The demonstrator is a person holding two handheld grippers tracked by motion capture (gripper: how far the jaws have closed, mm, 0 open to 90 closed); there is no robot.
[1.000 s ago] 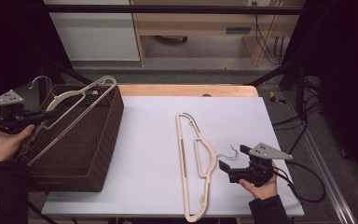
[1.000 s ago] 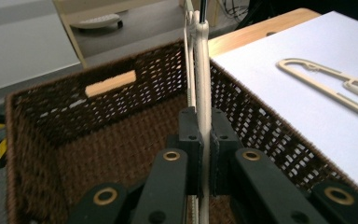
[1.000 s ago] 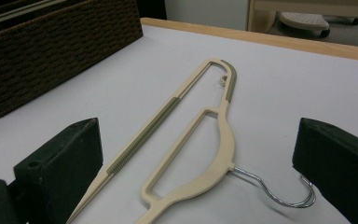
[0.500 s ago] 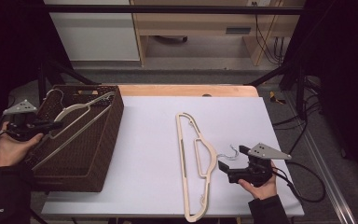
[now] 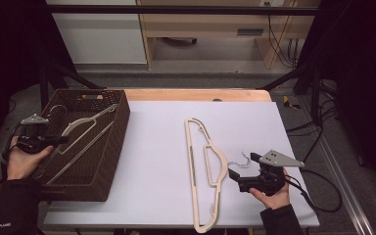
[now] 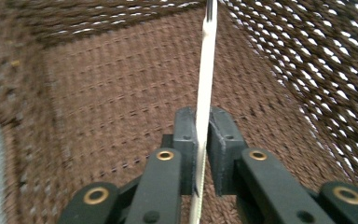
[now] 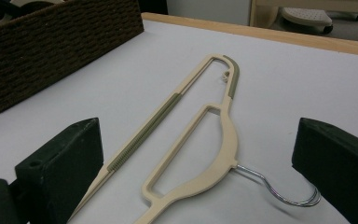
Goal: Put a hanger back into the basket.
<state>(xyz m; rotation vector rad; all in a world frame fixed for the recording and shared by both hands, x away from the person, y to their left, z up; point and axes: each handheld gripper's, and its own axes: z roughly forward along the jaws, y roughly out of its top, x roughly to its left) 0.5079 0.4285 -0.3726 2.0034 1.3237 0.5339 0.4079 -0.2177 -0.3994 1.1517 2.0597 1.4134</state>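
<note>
Holding the left gripper [image 5: 58, 140] at about nine o'clock on the table [image 5: 156, 147], you have its jaws inside the brown wicker basket [image 5: 112, 161], set on either side of the bar of a pale hanger [image 5: 81, 125]. They have just been easing apart: in the left gripper view the hanger [image 6: 205, 88] runs straight up between the pads, touching the left pad with a thin gap at the right one, so the grip is slackening rather than clenched. That hanger lies slanted inside the basket [image 6: 98, 84], its hook end toward twelve o'clock. Your right gripper [image 5: 232, 175] rests at about five o'clock, jaws released and spread wide. A second cream hanger [image 5: 198, 161] lies flat on the table just beside it, metal hook [image 7: 279, 191] between those open jaws, touching neither
</note>
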